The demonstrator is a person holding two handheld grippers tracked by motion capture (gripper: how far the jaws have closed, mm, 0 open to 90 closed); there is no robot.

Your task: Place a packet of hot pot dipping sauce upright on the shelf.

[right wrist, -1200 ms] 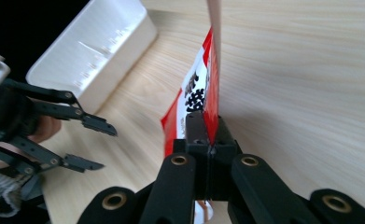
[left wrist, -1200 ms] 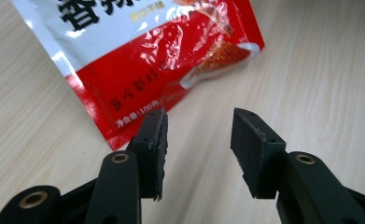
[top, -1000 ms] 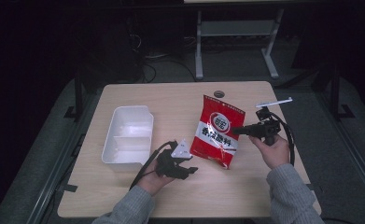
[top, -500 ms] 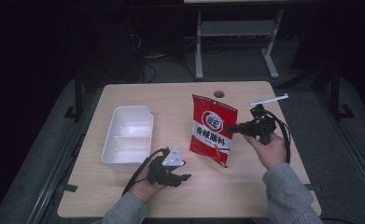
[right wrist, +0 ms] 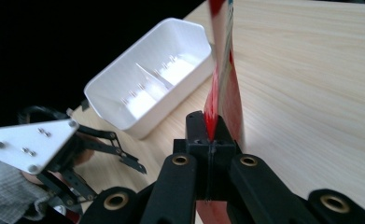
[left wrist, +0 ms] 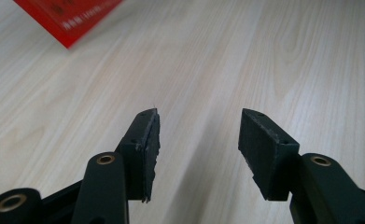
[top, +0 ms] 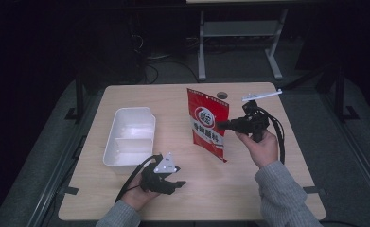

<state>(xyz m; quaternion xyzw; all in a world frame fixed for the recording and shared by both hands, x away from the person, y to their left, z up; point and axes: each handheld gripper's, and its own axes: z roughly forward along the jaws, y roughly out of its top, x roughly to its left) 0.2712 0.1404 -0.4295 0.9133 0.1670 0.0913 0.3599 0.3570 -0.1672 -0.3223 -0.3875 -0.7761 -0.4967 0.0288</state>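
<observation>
A red snack packet [top: 209, 124] with a white round logo hangs upright over the middle of the wooden table [top: 182, 194]. My right gripper [top: 222, 125] is shut on its right edge; in the right gripper view the thin red packet [right wrist: 227, 88] rises edge-on from between the closed jaws [right wrist: 208, 135]. My left gripper [top: 179, 185] lies low near the table's front edge, left of the packet, open with nothing between its pads [left wrist: 147, 137]; its jaws have just been opening. A red corner of the packet [left wrist: 73, 18] shows at the top left of the left gripper view.
A white two-compartment tray [top: 128, 137] stands empty at the left of the table, also in the right gripper view [right wrist: 147, 79]. A small dark round hole [top: 221, 95] marks the far edge. Dark floor and a metal frame [top: 239, 33] lie beyond.
The right gripper has lifted the packet from lying tilted to hanging upright and moved it slightly left. The left gripper has drawn back toward the front edge.
</observation>
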